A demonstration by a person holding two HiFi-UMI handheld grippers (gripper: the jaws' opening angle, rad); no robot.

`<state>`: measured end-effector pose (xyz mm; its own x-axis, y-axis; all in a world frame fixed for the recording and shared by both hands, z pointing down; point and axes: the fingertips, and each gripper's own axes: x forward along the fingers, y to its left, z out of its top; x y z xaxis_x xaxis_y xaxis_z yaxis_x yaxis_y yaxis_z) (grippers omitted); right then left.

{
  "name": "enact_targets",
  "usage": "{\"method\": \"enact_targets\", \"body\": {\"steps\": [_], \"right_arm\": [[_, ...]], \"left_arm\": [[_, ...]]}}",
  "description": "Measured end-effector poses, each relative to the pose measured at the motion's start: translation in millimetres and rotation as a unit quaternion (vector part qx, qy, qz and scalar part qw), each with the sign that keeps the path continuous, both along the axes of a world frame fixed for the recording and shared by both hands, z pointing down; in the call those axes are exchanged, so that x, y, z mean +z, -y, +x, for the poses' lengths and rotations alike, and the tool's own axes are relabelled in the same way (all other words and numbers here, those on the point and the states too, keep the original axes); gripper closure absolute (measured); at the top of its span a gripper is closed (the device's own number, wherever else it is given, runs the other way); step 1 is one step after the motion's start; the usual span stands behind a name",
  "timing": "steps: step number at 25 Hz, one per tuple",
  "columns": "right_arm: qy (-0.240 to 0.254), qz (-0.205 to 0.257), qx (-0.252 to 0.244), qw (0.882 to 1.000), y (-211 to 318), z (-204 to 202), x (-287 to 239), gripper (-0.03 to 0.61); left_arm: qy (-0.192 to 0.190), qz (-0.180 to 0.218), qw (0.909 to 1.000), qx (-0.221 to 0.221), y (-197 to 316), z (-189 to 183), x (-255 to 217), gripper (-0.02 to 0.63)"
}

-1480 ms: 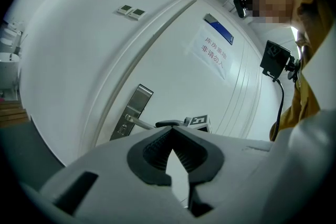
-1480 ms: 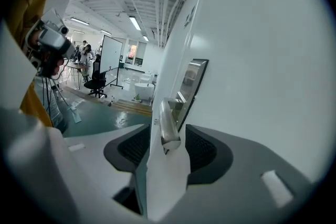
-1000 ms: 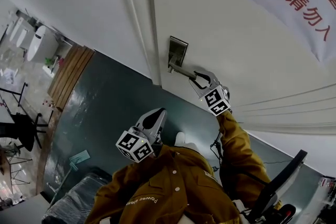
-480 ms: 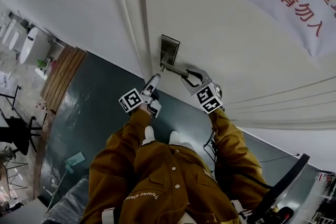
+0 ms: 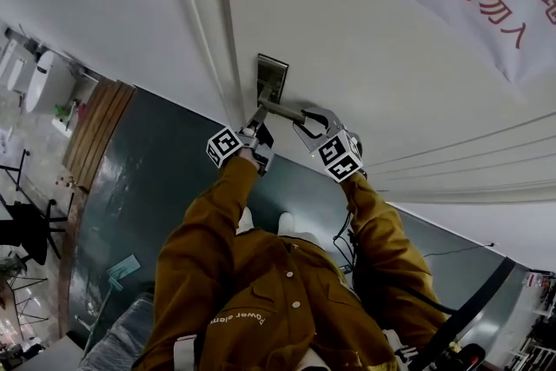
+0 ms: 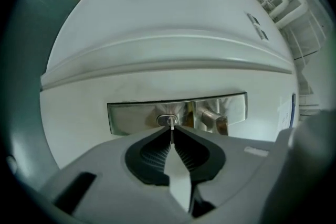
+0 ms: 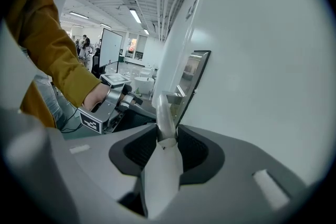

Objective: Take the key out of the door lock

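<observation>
key [image 6: 171, 122]: in the keyhole of the lock plate [image 6: 131, 118] on the door [image 5: 373, 56]; not yet out.
left tongs [image 6: 171, 132]: closing to a narrow gap, tips on either side of the key.
right tongs [image 7: 167, 136]: clamped on the door handle [image 7: 163, 110].
left to do: draw the key straight out.
change: a second ago the left tongs hung low, well clear of the door; now at the lock.

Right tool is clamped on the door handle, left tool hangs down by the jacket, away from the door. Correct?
Not the left one. The left tool is at the lock plate, its jaws closing on the key in the keyhole, as the left gripper view shows. The right tool is clamped on the door handle, as stated.
</observation>
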<state>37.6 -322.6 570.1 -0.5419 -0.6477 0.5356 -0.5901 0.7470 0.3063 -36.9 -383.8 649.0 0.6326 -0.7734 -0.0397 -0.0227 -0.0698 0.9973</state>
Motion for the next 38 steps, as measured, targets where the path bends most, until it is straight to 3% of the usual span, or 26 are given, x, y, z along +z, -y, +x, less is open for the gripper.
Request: {"method": "enact_targets", "body": {"steps": [4, 8, 9, 13, 16, 23, 27, 29, 31, 34, 36, 38], "right_arm": [[-0.001, 0.004, 0.005, 1.0, 0.3, 1.7, -0.6, 0.445], [-0.002, 0.004, 0.009, 1.0, 1.4, 1.9, 0.5, 0.442], [-0.004, 0.005, 0.01, 1.0, 1.9, 2.0, 0.4, 0.442], [-0.007, 0.004, 0.017, 1.0, 1.5, 1.8, 0.4, 0.44], [-0.004, 0.001, 0.023, 1.0, 1.9, 1.1, 1.0, 0.439], [0.008, 0.005, 0.031, 0.999, 0.5, 1.8, -0.4, 0.435], [0.053, 0.003, 0.053, 0.997, -11.8, -0.6, -12.4, 0.394], [0.082, 0.019, 0.075, 0.994, -21.2, 1.7, -31.0, 0.395], [0.117, 0.047, 0.102, 0.987, -32.1, 6.9, -60.4, 0.423], [0.169, 0.089, 0.134, 0.972, -51.2, 16.8, -107.9, 0.476], [0.203, 0.109, 0.145, 0.962, -64.6, 21.1, -134.9, 0.516], [0.238, 0.116, 0.15, 0.953, -79.6, 22.5, -152.9, 0.549]], "left_arm": [[0.001, 0.001, 1.0, 0.003, -0.4, 0.7, -0.8, 0.594], [0.067, 0.013, 0.9972, 0.031, -2.1, 1.5, 0.4, 0.592], [0.068, 0.009, 0.997, 0.036, -1.7, 2.0, -0.2, 0.591], [0.006, -0.024, 0.9993, 0.027, -4.4, 1.5, -1.3, 0.594], [-0.005, -0.029, 0.9993, 0.025, -16.0, -5.2, -1.3, 0.594], [0.023, 0.004, 0.999, 0.038, -79.3, -27.2, -16.0, 0.594], [0.004, 0.034, 0.9989, 0.034, -108.0, -39.3, -55.6, 0.594], [0.035, 0.057, 0.997, 0.039, -120.7, -45.0, -75.9, 0.594], [0.136, 0.106, 0.9836, 0.052, -130.2, -52.1, -91.3, 0.594], [0.237, 0.201, 0.9483, 0.065, -144.2, -46.6, -139.5, 0.594], [0.292, 0.261, 0.918, 0.062, -154.4, -40.5, -173.8, 0.594], [0.35, 0.322, 0.8777, 0.057, -165.7, -33.6, -203.5, 0.594]]}}
